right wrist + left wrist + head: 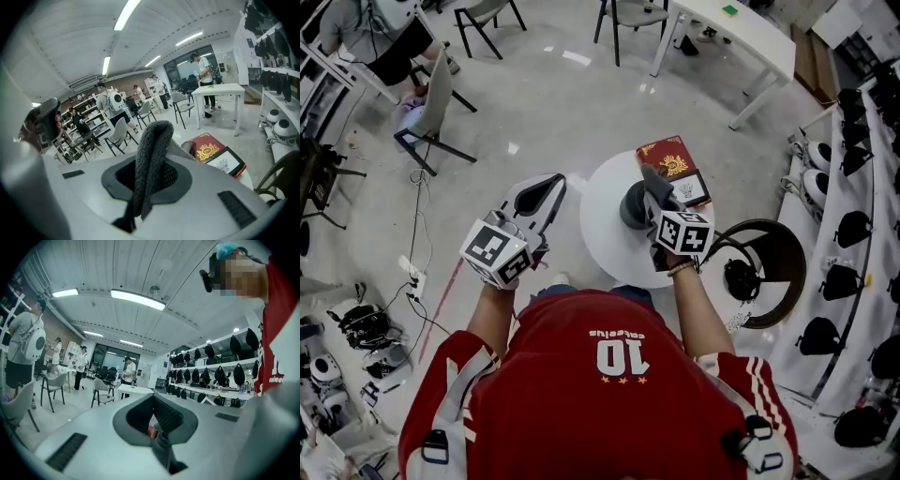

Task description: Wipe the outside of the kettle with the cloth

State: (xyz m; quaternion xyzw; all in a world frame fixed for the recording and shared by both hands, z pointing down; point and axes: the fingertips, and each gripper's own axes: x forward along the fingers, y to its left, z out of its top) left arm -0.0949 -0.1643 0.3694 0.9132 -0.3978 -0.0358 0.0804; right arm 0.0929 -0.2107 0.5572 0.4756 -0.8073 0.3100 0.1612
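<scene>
Kettle (633, 208) judged rigid, smooth, likely slippery, heavier if filled; steady it at handle or base, though no handle can be made out. Cloth (151, 159) is soft and limp, easy to pinch anywhere. Nearest, left gripper (542, 195) is held high off the left edge of the white round table (605, 246), jaws drawn together, nothing in them. Right gripper (659, 202) is clamped on the cloth, 1 folded loop standing up out of the jaws. Just past it the kettle, dark and round, sits about mid-table; cloth-to-kettle contact can't be told. At the far edge lie 2 boxes: red box (667, 156), black-edged box (694, 187).
</scene>
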